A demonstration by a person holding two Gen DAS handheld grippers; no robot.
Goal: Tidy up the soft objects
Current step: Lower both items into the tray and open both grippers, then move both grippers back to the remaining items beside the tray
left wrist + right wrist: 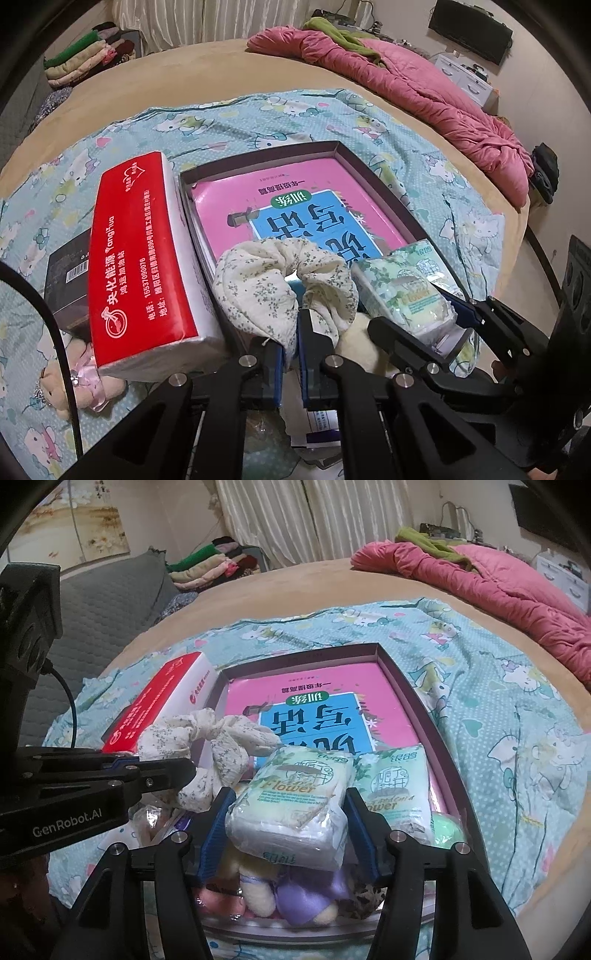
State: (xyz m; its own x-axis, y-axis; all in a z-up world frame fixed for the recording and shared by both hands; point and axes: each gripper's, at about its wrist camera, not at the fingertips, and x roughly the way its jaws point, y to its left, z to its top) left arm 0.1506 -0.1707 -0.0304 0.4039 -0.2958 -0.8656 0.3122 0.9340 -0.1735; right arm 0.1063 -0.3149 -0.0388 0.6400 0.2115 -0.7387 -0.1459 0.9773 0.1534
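My left gripper (pixel 293 332) is shut on a cream floral scrunchie (pixel 280 280), held over the near edge of a shallow dark-rimmed box (pixel 347 147). A pink and blue book (pixel 295 206) lies in that box. In the right wrist view the scrunchie (pixel 207 746) hangs from the left gripper (pixel 177 771). My right gripper (pixel 288 823) has a green-printed tissue pack (pixel 291 805) between its blue pads, which touch its sides. The pack (pixel 406 291) sits tilted above small plush toys (pixel 303 890). A second, matching pack (pixel 399 786) lies in the box (pixel 380 650).
A red and white tissue pack (pixel 140 258) leans against the box's left side, with a black carton (pixel 66 280) and a small plush bear (pixel 74 384) beside it. All rest on a cartoon-print sheet (pixel 498 709). A pink quilt (pixel 424 85) and folded clothes (pixel 85 55) lie farther back.
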